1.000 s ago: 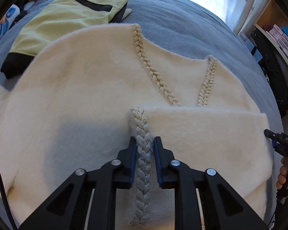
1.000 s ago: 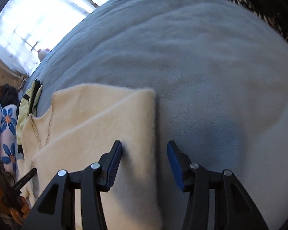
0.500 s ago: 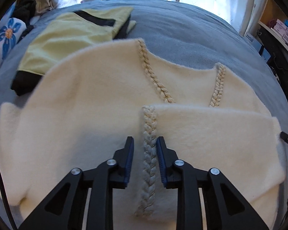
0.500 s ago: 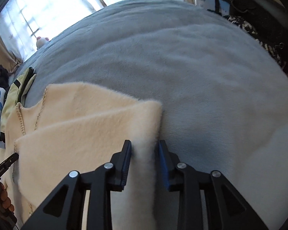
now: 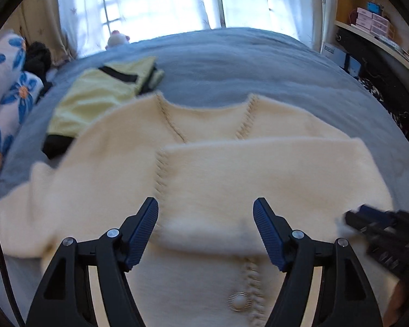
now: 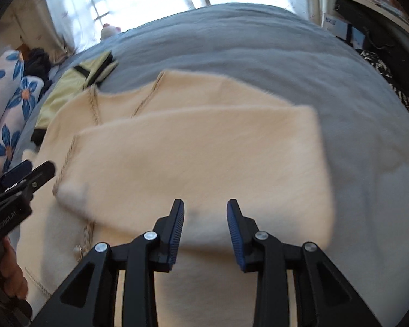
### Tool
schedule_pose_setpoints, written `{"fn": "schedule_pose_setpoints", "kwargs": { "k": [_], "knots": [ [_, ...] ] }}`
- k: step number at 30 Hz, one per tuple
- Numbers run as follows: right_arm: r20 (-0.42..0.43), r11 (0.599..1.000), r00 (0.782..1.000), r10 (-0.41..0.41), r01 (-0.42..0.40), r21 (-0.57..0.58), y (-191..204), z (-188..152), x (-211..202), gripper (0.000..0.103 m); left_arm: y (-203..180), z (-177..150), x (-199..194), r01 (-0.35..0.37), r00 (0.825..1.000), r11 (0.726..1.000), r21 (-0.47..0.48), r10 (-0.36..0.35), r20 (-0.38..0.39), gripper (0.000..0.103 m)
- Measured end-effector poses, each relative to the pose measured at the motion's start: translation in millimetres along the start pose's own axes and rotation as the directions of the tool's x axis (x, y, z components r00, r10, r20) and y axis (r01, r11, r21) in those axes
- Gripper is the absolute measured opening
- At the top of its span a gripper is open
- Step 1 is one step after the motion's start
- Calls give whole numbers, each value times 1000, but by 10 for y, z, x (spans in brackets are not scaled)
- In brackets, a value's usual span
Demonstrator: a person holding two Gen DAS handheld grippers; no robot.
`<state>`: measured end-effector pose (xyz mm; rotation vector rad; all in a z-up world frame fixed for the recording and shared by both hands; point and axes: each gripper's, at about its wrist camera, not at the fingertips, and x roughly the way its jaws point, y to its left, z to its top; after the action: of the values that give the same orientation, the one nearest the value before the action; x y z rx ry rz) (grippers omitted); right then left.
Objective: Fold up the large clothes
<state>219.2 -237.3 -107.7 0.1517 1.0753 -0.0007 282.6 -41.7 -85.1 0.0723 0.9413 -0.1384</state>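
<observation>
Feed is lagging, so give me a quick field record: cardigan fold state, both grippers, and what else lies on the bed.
garment: cream cardigan, flat on grey bed
fold: sleeve laid across the chest
left gripper: open, jaws just opened, nothing gripped
right gripper: open, above the sleeve, nothing gripped
nearby: yellow garment beyond the cardigan

A home bedroom: a bed (image 5: 231, 62) under a grey blanket, flowered pillows (image 5: 5, 103) at its side, a soft toy (image 5: 117, 38) on the sill before a curtained window (image 5: 139, 5), and shelves (image 5: 373, 24) with small boxes along the wall.
</observation>
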Motion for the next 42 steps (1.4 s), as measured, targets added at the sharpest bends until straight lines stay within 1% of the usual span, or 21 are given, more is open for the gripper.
{"fn": "schedule_pose_setpoints", "kwargs": {
  "k": [1,3,4,5,6,7,8,9,10,12,13,14,15,18,20,22,26,31,34,37,42],
  "knots": [
    [-8,1000,1000,-10,10,3,-1,-49,49,32,-9,-48,90,3,1000,1000,-18,-4,-31,69],
    [14,999,999,-30,30,16,-89,-107,47,29,38,-118,279,-29,996,999,-43,26,-85,64],
    [24,997,997,-69,69,24,-168,-117,19,29,88,-153,372,-58,992,997,-51,52,-117,63],
    [39,991,991,-129,128,31,-273,-123,-18,29,145,-178,423,-67,990,996,-64,58,-131,63],
    [53,983,982,-181,179,39,-381,-118,-42,29,219,-200,433,-30,992,996,-89,19,-121,63],
    [60,978,977,-205,202,48,-495,-123,-56,28,272,-215,415,-1,994,994,-107,-11,-107,63],
    [60,977,977,-206,202,67,-634,-138,-74,25,288,-227,401,7,995,994,-108,-18,-100,61],
    [57,980,981,-183,178,88,-734,-151,-86,11,282,-236,395,10,995,995,-102,-20,-98,61],
    [56,983,987,-152,144,115,-832,-174,-107,7,268,-243,387,7,995,995,-96,-16,-95,61],
    [51,982,994,-92,82,169,-967,-189,-166,7,232,-256,382,-4,996,996,-84,-3,-91,61],
    [49,980,996,-80,69,189,-991,-196,-185,7,217,-257,381,-12,996,997,-81,4,-92,61],
    [44,977,996,-71,61,207,-1001,-202,-201,7,214,-258,382,-16,996,996,-84,8,-94,61],
    [41,975,997,-65,55,216,-988,-204,-204,10,203,-246,391,-16,995,996,-89,8,-98,61],
    [37,973,996,-81,71,222,-929,-230,-272,11,229,-256,338,-3,994,993,-116,-10,-113,61],
    [28,974,998,-58,50,222,-862,-261,-312,11,234,-265,264,8,993,992,-127,-23,-116,61],
    [18,975,999,-33,28,222,-785,-285,-331,11,216,-272,162,2,993,993,-121,-16,-114,61],
    [6,978,1000,-14,13,207,-620,-403,-437,11,186,-312,-103,-1,996,994,-108,-9,-93,63],
    [30,979,1000,6,-12,203,-447,-578,-682,11,167,-422,-501,2,998,994,-108,-9,-65,63],
    [52,977,998,20,-31,212,-367,-677,-850,11,155,-539,-764,-20,999,995,-98,15,-48,63],
    [65,972,997,39,-53,228,-302,-770,-984,12,161,-657,-1013,-15,999,995,-98,11,-39,63],
    [66,969,995,79,-92,230,-151,-951,-1139,14,193,-862,-1407,-35,999,996,-78,35,-6,63]
  ]
}}
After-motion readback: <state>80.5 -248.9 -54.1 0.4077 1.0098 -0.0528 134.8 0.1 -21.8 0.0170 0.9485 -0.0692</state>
